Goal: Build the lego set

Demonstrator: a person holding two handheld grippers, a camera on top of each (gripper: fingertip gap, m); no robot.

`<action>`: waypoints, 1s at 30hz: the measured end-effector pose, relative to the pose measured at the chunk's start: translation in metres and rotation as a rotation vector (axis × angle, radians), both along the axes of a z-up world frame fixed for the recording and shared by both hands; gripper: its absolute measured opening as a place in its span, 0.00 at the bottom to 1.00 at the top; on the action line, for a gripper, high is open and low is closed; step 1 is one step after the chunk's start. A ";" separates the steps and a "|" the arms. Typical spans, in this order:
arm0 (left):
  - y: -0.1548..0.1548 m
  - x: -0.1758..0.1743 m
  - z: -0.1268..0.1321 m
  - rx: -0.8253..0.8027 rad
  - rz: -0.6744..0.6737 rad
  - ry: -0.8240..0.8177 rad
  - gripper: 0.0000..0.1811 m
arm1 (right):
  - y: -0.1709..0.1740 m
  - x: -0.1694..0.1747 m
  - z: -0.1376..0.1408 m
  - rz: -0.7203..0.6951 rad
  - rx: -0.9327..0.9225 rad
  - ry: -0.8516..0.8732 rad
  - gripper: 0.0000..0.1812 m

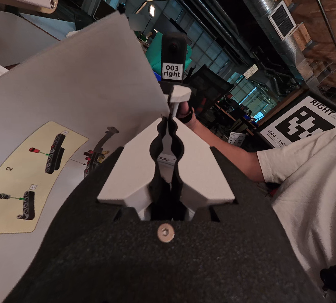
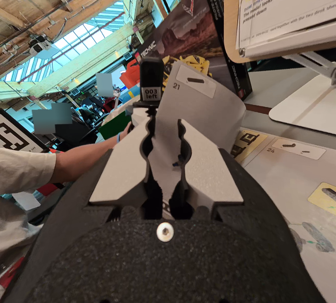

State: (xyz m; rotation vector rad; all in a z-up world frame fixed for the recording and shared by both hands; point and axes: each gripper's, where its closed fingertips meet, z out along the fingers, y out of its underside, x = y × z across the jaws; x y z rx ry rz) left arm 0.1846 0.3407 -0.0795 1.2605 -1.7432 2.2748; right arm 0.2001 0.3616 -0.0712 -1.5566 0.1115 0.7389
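The left gripper (image 1: 167, 118) fills the lower middle of its own view, its two white fingers (image 1: 134, 170) nearly together and pinching the edge of a page of the instruction booklet (image 1: 76, 90). That page curls up across the left half of the frame, with drawings of black beams and red pins in a pale yellow panel at the lower left. Beyond the fingertips, at the frame's centre, the other gripper faces back, held by a bare forearm (image 1: 223, 150) coming from a white sleeve at the right.

In the right wrist view, the right gripper (image 2: 165, 122) stands with a clear gap between its fingers, nothing clamped; the lifted page (image 2: 198, 110) rises behind that gap. The open booklet lies flat at the right edge. A dark lego box (image 2: 192, 39) stands upright at the upper middle.
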 end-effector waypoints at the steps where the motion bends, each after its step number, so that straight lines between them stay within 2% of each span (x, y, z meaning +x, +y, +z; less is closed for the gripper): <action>1: -0.002 0.000 -0.001 -0.001 -0.005 0.001 0.00 | 0.001 0.001 0.004 -0.013 0.012 0.013 0.16; 5: -0.008 0.003 -0.002 -0.010 -0.011 0.008 0.00 | 0.006 0.002 -0.006 -0.023 -0.034 0.000 0.19; 11: -0.007 0.011 -0.015 0.045 0.035 0.047 0.00 | 0.003 0.006 -0.011 -0.022 -0.054 0.000 0.07; 12: -0.006 0.012 -0.016 0.046 0.040 0.051 0.00 | 0.002 0.007 -0.012 -0.027 -0.058 -0.007 0.02; 17: 0.001 0.015 -0.023 0.063 0.079 0.086 0.00 | 0.002 0.011 -0.020 -0.049 -0.091 -0.041 0.00; 19: 0.010 0.021 -0.029 0.078 0.131 0.122 0.01 | 0.004 0.023 -0.032 -0.122 -0.162 -0.081 0.01; 21: 0.021 0.028 -0.046 0.171 0.202 0.190 0.03 | -0.001 0.048 -0.050 -0.277 -0.303 -0.161 0.02; 24: 0.021 0.028 -0.080 0.498 0.217 0.221 0.13 | -0.016 0.064 -0.065 -0.391 -0.482 -0.272 0.06; 27: 0.001 0.024 -0.091 0.727 0.168 0.142 0.19 | -0.023 0.071 -0.083 -0.437 -0.579 -0.401 0.05; 30: -0.024 0.024 -0.102 0.869 0.113 0.117 0.24 | -0.017 0.072 -0.097 -0.412 -0.585 -0.367 0.03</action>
